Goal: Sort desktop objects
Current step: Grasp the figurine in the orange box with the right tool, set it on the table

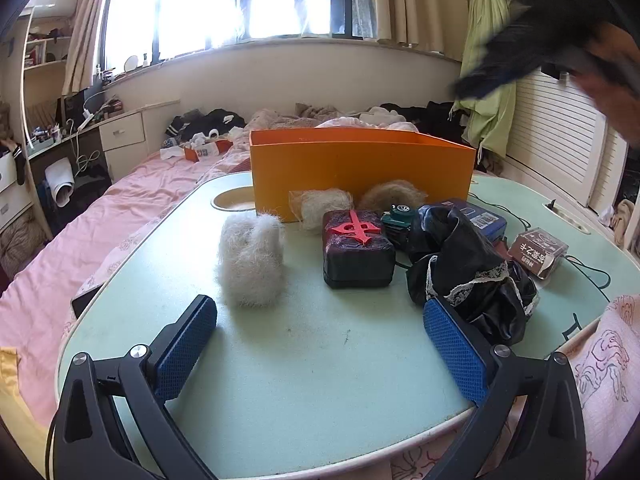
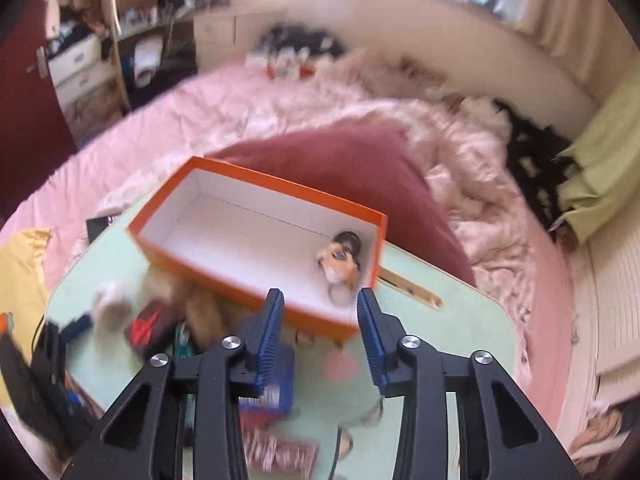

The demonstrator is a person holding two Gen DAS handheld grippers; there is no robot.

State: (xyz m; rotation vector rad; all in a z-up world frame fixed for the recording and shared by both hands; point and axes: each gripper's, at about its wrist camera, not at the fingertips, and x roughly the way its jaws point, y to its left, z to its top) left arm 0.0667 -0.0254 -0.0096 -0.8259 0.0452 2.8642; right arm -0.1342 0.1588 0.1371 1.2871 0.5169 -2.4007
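you're at a pale green table [image 1: 304,360] set on a pink bed [image 1: 132,200], window behind. your left gripper [image 1: 320,336] gapes wide, holding nothing, low over the table. left to right: grey fluff [image 1: 250,264], dark block [image 1: 357,254] with a red character, black cloth [image 1: 464,268], brown box [image 1: 538,252], print unreadable. your right gripper [image 2: 320,312] is narrowed, empty, above the orange box [image 2: 224,280] holding a plush [image 2: 340,264]

A raised red 中 sign stands on the lid of the dark case [image 1: 357,254] at the frame's centre, while the Chinese print on the brown box [image 1: 538,251] at the right edge is too small to read
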